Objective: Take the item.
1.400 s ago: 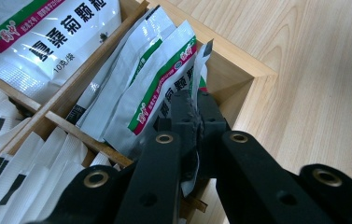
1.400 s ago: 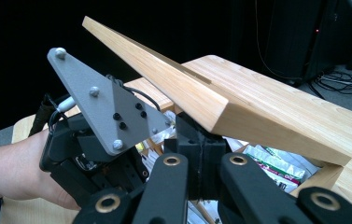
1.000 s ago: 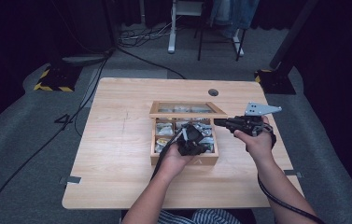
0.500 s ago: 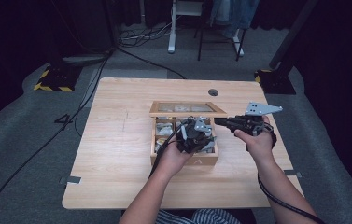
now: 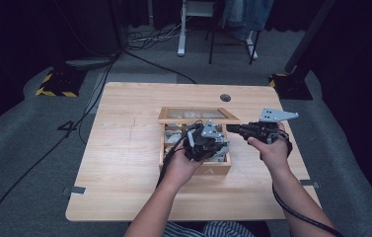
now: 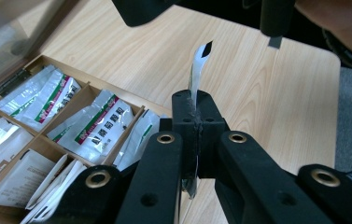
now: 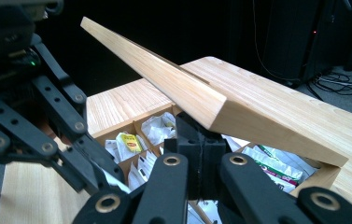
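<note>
While the wooden box (image 5: pixel 196 165) sits at the middle of the light wood table (image 5: pixel 124 163), its glass-paned lid (image 5: pixel 198 114) stands raised along the 12 o'clock edge. In the high view the left gripper (image 5: pixel 204 143) hangs over the box's compartments, with the left hand (image 5: pixel 183 165) reaching in from 6 o'clock. The right gripper (image 5: pixel 235 129) lies at 3 o'clock of the box, its tip pointing toward 9 o'clock at the box's lid-side corner, and the right hand (image 5: pixel 272 150) wraps its handle.

In the left gripper view the two jaws are pressed together on a thin sachet (image 6: pixel 197 77), seen edge-on; its upper end with a dark tab sticks up past the jaw tips toward 12 o'clock, and a short end pokes out below them. At 9 o'clock of the jaws the divided compartments hold white packets with red and green print (image 6: pixel 96 128), and plainer white sachets (image 6: pixel 26 179) lie at 8 o'clock.

In the right gripper view the jaws are closed against each other just beneath the lid's wooden frame; whether they pinch anything I cannot tell. The lid slopes up toward 10 o'clock. A yellow packet (image 7: pixel 128 140) lies in a compartment below it.
</note>
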`<state>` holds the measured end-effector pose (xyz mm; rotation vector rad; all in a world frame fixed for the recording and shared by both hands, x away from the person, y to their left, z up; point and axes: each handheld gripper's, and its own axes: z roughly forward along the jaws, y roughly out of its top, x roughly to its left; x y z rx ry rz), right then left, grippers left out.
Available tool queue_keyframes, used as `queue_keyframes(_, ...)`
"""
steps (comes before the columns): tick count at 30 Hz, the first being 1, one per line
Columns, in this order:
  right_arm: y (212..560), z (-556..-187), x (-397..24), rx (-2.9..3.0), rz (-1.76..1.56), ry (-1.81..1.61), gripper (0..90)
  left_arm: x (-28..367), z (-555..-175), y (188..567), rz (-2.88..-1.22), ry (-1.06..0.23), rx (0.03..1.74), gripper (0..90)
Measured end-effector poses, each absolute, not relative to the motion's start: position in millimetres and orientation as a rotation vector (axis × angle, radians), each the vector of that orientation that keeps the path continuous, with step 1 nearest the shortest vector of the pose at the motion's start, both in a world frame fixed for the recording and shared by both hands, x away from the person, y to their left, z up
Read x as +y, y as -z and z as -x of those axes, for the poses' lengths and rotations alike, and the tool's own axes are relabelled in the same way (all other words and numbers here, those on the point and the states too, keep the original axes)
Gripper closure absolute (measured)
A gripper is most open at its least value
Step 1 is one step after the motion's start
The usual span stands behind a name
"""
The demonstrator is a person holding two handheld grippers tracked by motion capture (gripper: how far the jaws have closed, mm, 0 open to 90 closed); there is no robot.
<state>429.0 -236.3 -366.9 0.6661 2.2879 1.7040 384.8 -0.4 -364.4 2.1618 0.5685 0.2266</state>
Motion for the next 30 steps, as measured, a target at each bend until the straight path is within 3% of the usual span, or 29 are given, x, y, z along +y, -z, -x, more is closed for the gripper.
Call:
queue_keyframes(13,367.0,-428.7,-236.2,2.287,-0.671,-1.705,90.0,18.8,-376.7,353.8,-2.107,-0.245,0.583,89.5)
queue_keyframes(30,367.2,-428.3,-236.0,2.286,-0.673,-1.704,90.0,72.0,-362.2,344.6,-2.07,-0.314,0.655,89.5)
